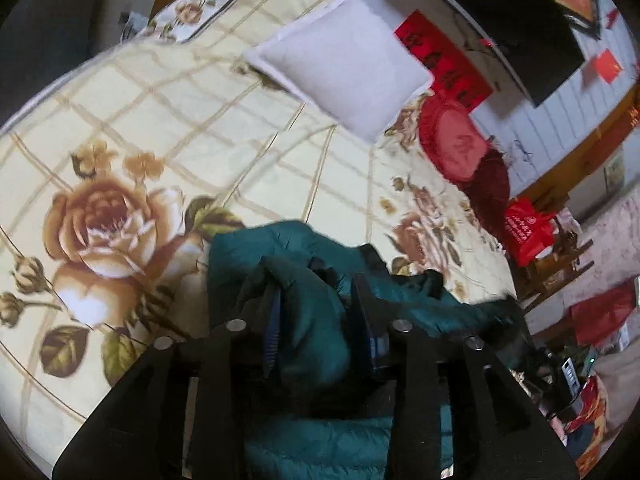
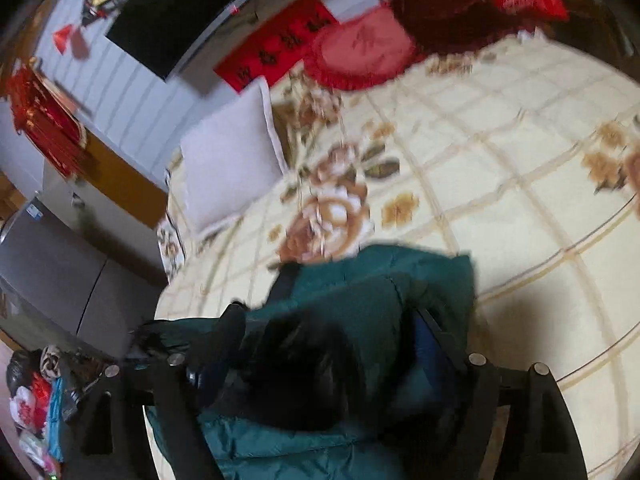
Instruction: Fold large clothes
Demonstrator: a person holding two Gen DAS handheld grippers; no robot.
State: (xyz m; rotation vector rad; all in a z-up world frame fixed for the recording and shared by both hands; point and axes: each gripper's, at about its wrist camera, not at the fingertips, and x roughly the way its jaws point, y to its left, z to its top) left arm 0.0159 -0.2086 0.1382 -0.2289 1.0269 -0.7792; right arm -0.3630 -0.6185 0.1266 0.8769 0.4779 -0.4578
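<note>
A dark teal quilted jacket [image 1: 304, 288] with a black fur-trimmed hood [image 2: 304, 364] hangs above a cream floral bedspread [image 1: 168, 128]. My left gripper [image 1: 320, 300] is shut on a bunched fold of the jacket, which fills the gap between its black fingers [image 1: 276, 320]. My right gripper [image 2: 320, 344] is shut on the jacket [image 2: 360, 280] beside the hood; fabric wraps over the fingers [image 2: 432, 344]. Both views are motion-blurred.
A white pillow [image 1: 340, 60] lies at the head of the bed, with red round cushions [image 1: 452, 144] beside it. A black panel [image 1: 504, 12] hangs on the wall. A grey cabinet [image 2: 48, 264] and bags [image 2: 36, 400] stand off the bed's edge.
</note>
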